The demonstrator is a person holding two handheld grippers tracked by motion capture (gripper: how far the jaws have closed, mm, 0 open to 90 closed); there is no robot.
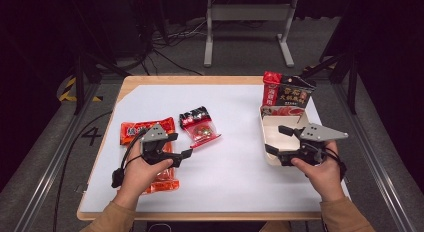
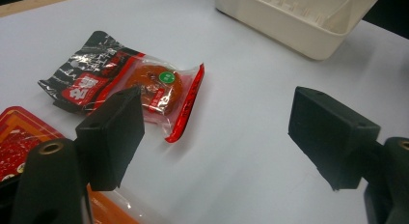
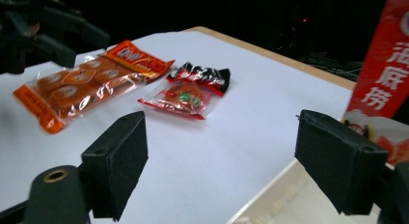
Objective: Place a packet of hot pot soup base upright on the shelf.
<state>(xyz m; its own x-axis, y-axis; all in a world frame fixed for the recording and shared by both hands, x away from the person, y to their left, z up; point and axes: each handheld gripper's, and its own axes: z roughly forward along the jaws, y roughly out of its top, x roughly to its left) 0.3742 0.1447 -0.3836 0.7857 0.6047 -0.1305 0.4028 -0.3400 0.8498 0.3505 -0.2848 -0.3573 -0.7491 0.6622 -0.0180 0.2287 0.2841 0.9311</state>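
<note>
Small red-and-black snack packet flat on white table, left gripper and right gripper nearby, jaws released, empty.

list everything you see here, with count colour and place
orange snack packet: 1, orange and red, left on the table, partly under the left tool
small snack packet: 1, black, red and clear, table centre-left
upright packet: 1, red and black, standing at the far end of the tray
tray: 1, cream, right on the table
table: 1, white sheet over a wooden top
metal frame: 1, grey, on the floor behind
left tool: 1, black, open, over the orange packet
right tool: 1, black, open, over the tray
hands: 2, one holding each tool
</note>
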